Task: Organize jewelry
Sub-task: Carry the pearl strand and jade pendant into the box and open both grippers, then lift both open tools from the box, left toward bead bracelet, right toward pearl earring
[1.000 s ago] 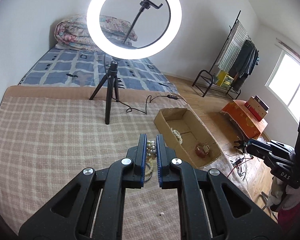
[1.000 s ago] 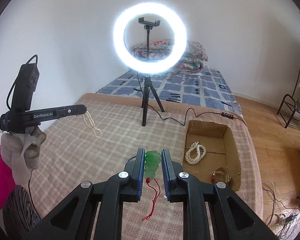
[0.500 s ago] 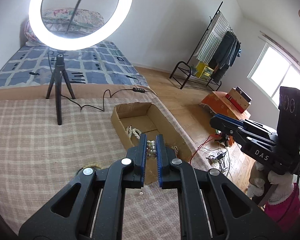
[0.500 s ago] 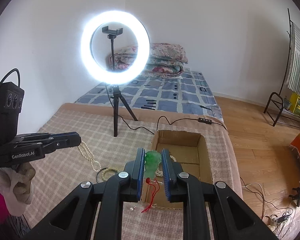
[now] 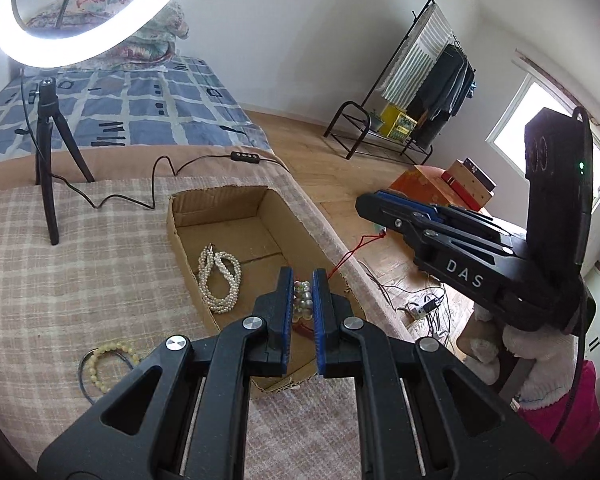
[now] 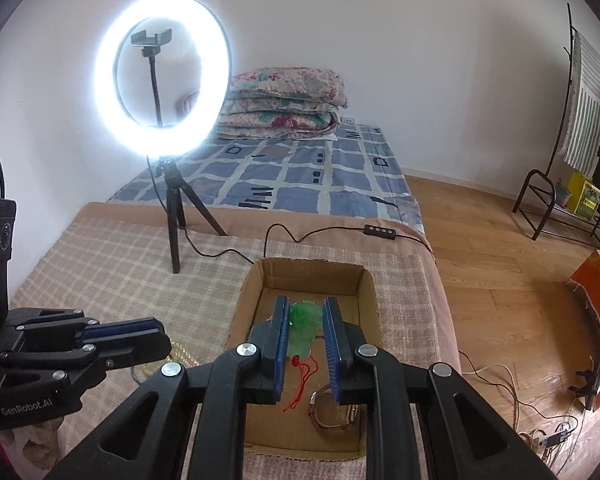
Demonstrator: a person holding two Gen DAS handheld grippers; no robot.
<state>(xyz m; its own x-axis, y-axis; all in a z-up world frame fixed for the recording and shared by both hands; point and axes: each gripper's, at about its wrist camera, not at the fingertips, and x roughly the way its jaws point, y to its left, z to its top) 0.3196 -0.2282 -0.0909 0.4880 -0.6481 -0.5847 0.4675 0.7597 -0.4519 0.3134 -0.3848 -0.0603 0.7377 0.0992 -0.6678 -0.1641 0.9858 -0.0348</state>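
Over the cardboard box (image 5: pixel 220 216) at mid-frame, I had both tongs loaded. My left gripper (image 5: pixel 301 300) was pinched nearly closed on a strand of pale beads (image 5: pixel 302 300); my right gripper (image 6: pixel 306 332) was clamped on a green pendant (image 6: pixel 306 320) with its red cord (image 6: pixel 300 384) dangling into the box. A coiled pearl necklace (image 5: pixel 218 276) and a brown-strapped watch (image 6: pixel 332 416) already lay inside. At lower left, a yellow bead bracelet (image 5: pixel 104 364) sat on the checked mat (image 5: pixel 80 280), unsorted. I judged the job past halfway: two drops, one pickup left.
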